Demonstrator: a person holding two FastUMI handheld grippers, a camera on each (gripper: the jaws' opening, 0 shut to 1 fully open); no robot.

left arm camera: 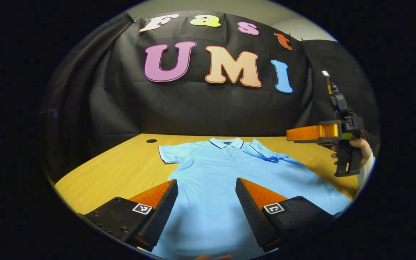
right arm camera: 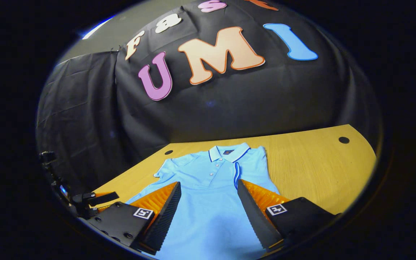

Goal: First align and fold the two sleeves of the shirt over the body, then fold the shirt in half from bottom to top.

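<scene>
- While the light blue polo shirt [left arm camera: 215, 180] lies flat and face up on the wooden counter [left arm camera: 121, 169], the left gripper [left arm camera: 206, 196] hangs above its lower body with its fingers spread wide and nothing between them.
- Seen from the left gripper view, the shirt's collar [left arm camera: 226, 143] points toward the black cloth wall [left arm camera: 200, 108], and one sleeve [left arm camera: 168, 153] sticks out flat to the side.
- On the opposite side, the other sleeve [left arm camera: 264, 152] is already folded inward over the chest, its dark-trimmed cuff lying on the body.
- Off to that same side, the right gripper [left arm camera: 302, 134] is held in a hand [left arm camera: 356, 150] above the counter's edge, apart from the shirt; from this side-on angle its opening cannot be judged.
- From the right gripper view, the right gripper's own fingers [right arm camera: 164, 213] stand wide apart over the shirt's body [right arm camera: 208, 213], gripping nothing.
- Two small dark round holes [right arm camera: 343, 140] sit in the counter near its far edge.
</scene>
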